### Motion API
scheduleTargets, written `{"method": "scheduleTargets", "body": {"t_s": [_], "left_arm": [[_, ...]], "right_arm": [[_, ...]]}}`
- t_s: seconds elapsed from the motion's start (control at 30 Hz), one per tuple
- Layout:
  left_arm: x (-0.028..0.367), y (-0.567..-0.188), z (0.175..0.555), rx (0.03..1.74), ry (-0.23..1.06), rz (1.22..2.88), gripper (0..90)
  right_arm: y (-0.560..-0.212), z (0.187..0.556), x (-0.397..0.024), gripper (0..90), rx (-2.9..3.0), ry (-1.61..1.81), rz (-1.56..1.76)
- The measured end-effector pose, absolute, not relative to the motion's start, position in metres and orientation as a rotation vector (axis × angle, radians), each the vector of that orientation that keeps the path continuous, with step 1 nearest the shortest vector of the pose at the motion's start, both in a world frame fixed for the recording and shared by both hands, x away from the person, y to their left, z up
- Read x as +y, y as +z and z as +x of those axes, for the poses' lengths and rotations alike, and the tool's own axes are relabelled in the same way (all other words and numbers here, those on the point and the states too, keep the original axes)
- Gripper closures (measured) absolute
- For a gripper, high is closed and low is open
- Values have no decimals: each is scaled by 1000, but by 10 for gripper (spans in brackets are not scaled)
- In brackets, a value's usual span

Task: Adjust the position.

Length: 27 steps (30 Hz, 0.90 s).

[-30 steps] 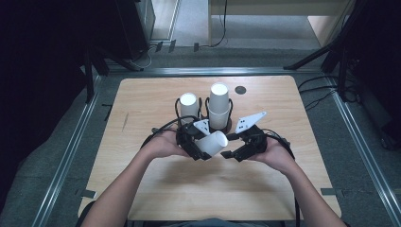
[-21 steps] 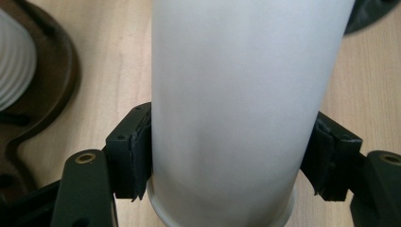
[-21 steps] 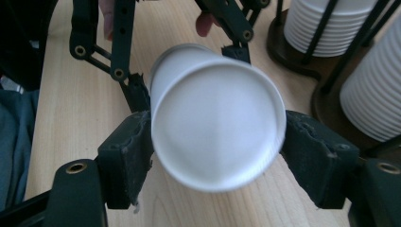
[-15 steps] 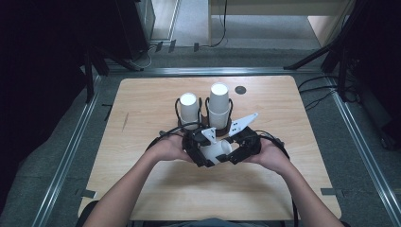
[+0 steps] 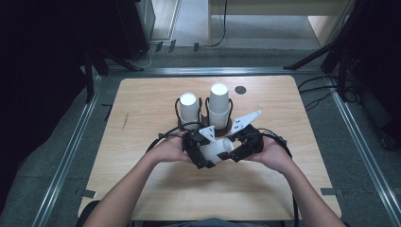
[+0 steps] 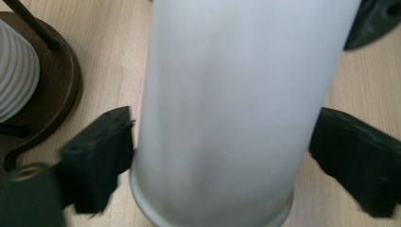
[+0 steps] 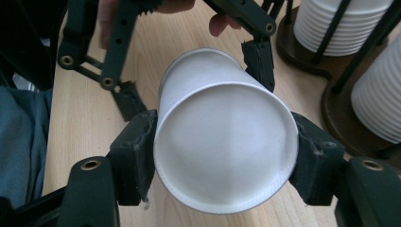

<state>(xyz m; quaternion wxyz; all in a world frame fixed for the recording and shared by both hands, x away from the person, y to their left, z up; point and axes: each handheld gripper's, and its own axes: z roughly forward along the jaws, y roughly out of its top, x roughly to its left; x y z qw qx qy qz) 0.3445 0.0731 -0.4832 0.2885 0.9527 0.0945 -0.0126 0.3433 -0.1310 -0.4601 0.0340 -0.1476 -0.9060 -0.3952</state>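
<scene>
Pale wood-grain table (image 5: 142,113) carries a smooth white paper cup (image 5: 218,149), lying on its side above the near middle between both grippers. Right gripper (image 5: 235,152) has just been closing — its black pads press the cup's base end. Left gripper (image 5: 202,153) has just been opening, jaws spread around the cup's rim end. Just behind, ribbed cup stacks (image 5: 218,106) stand in a dark round-based wire holder (image 5: 227,124).

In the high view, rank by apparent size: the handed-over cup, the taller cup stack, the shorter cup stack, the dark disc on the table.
1. Taller cup stack.
2. Shorter cup stack and handed-over cup: look alike, and the cup is partly hidden by fingers, so unranked.
3. Dark disc, clearly smallest.
</scene>
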Motion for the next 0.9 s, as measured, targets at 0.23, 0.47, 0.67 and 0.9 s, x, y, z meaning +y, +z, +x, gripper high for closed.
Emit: {"method": "scheduleTargets", "body": {"t_s": [0.23, 0.47, 0.67, 0.9], "left_arm": [[79, -479, 346, 313, -28, 2473, 29], [88, -474, 346, 367, -21, 2355, 29], [88, -476, 344, 390, -51, 2283, 61], [89, -476, 342, 367, -68, 2261, 68]], "right_arm": [[-458, 345, -140, 335, -2769, -1254, -478], [-452, 346, -143, 334, -2732, -1334, -484], [-450, 345, -144, 334, -2716, -1352, -472], [-444, 345, -147, 334, -2639, -1441, -458]]}}
